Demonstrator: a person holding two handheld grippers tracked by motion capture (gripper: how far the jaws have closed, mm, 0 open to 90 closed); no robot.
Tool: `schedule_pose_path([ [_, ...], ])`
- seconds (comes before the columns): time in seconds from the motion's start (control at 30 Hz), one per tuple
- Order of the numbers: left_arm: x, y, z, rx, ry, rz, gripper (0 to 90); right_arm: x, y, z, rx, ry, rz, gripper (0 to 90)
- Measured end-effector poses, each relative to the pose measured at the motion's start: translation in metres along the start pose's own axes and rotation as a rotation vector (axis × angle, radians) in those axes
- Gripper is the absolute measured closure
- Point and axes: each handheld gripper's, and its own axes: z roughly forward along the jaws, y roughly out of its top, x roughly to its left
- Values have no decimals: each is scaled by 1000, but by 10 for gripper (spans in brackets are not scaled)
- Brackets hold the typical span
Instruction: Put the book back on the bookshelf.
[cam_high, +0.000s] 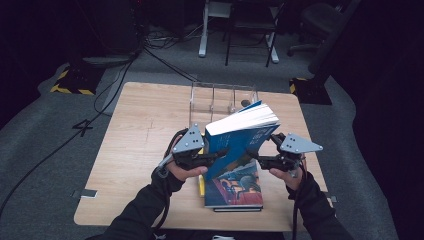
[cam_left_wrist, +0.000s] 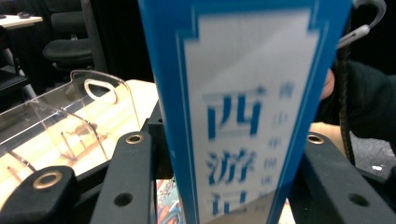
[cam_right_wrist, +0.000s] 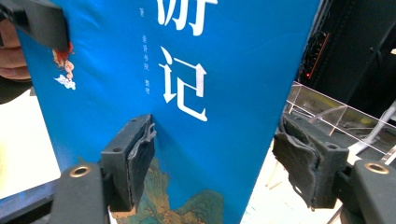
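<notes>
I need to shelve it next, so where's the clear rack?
In the high view, the clear rack stands at the table's far edge, just behind the lifted blue book.

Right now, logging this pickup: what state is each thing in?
Blue book: lifted, tilted, closed, held from both sides.
Left tool: shut on the blue book's spine.
Right tool: jaws straddle the blue book; grip unclear.
Second book: flat on table.
Clear rack: upright, empty.
</notes>
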Motion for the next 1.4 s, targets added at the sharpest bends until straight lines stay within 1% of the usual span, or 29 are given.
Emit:
schedule_pose_path([
  [0.07,1,5,0,-9,-9,-3,568,0,0,0,-1,-3,-4,305],
  [0.17,1,14,0,-28,-6,-4,556,0,1,0,1,-4,-5,310],
  [0.2,1,14,0,-28,-6,-4,553,0,1,0,1,-4,-5,310],
  [0.23,1,20,0,-26,-5,-1,550,1,1,0,0,-5,-5,311],
  [0.27,2,25,1,-37,-2,-5,548,1,1,0,2,-5,-2,311],
  [0.3,2,25,1,-37,-2,-5,547,1,1,0,2,-5,-2,311],
  [0.37,3,31,2,-34,-3,1,543,1,1,0,2,-7,-2,312],
  [0.47,3,35,4,-21,-6,20,568,1,1,0,5,-7,-3,310],
  [0.6,6,36,4,-8,-2,19,574,0,1,0,7,-6,-1,312],
  [0.67,7,38,5,2,1,5,575,0,1,1,9,-14,2,312],
  [0.7,7,39,5,18,10,12,575,0,1,2,10,-16,3,312],
  [0.73,8,42,6,51,6,1,573,0,1,3,12,-22,2,312],
  [0.77,8,44,5,67,8,-5,576,0,1,3,11,-21,2,313],
  [0.8,6,46,4,80,17,0,575,0,1,3,10,-18,1,313],
  [0.83,4,46,4,82,21,-5,574,1,1,3,10,-21,-2,312],
  [0.9,4,46,5,79,18,-3,575,1,2,3,12,-22,-6,305],
  [0.97,6,45,6,59,5,-7,575,1,2,3,13,-20,-2,305],
  [1.1,7,44,10,46,10,-8,567,1,2,3,13,-21,2,304],
  [1.17,8,45,13,43,11,-1,556,0,2,4,14,-26,5,302],
  [1.27,10,45,13,37,4,-7,565,0,1,4,18,-25,10,304],
  [1.4,13,42,10,19,-9,-23,582,1,2,3,17,-25,0,316],
])
